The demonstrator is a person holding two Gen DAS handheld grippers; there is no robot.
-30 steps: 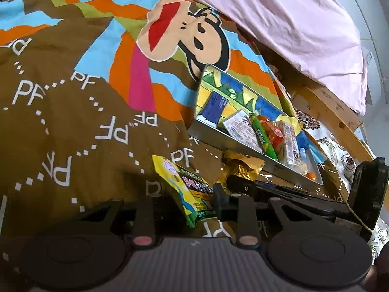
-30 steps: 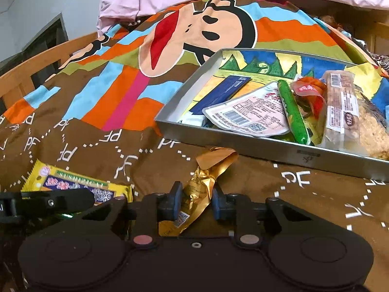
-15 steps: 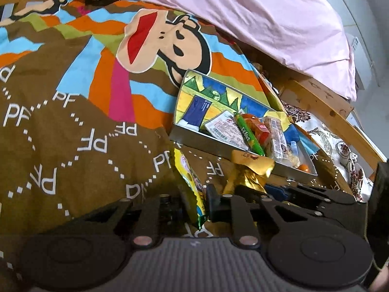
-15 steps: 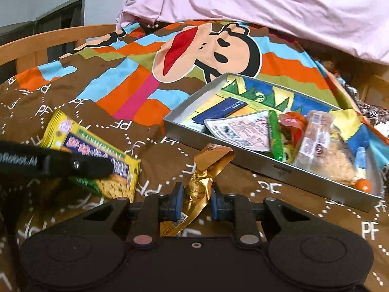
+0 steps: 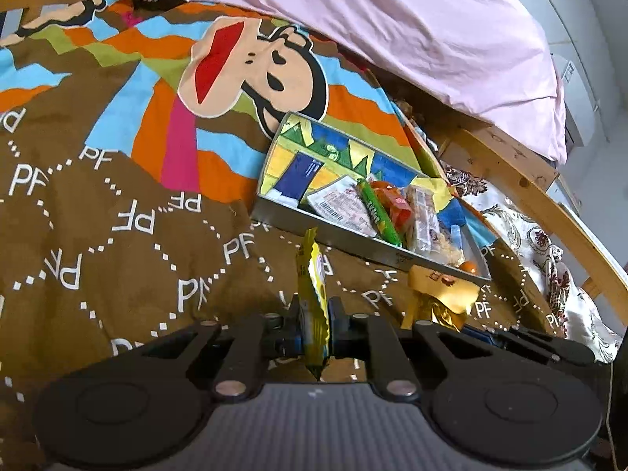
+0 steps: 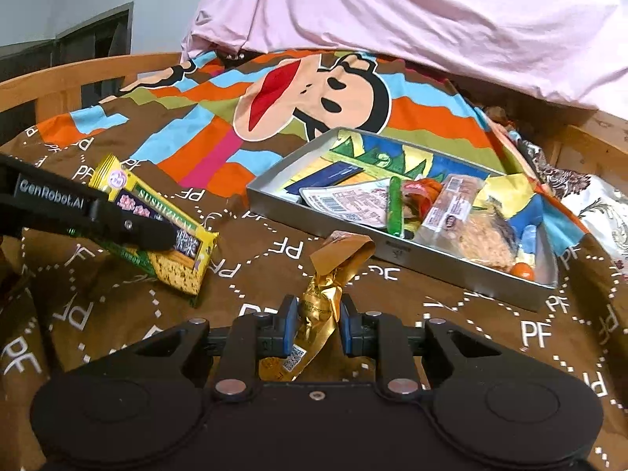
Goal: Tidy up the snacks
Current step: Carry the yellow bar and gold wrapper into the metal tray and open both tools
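Observation:
My left gripper (image 5: 314, 324) is shut on a yellow snack packet (image 5: 312, 286), held edge-on above the bedspread; the packet also shows in the right wrist view (image 6: 157, 231), under the left gripper's finger. My right gripper (image 6: 316, 327) is shut on a gold foil snack (image 6: 327, 294), which also shows in the left wrist view (image 5: 439, 294). The metal tray (image 5: 333, 235) lies ahead with several snacks inside; it also shows in the right wrist view (image 6: 314, 216), ahead and to the right.
A brown cartoon bedspread (image 5: 117, 235) covers the bed. A pink blanket (image 5: 392, 19) is piled at the far side. A wooden bed rail (image 5: 549, 204) runs along the right. A patterned white cloth (image 6: 600, 196) lies beyond the tray.
Both grippers have lifted their snacks off the bedspread. The left gripper shut on the yellow packet and turned it edge-on. Both views have pulled back from the tray.

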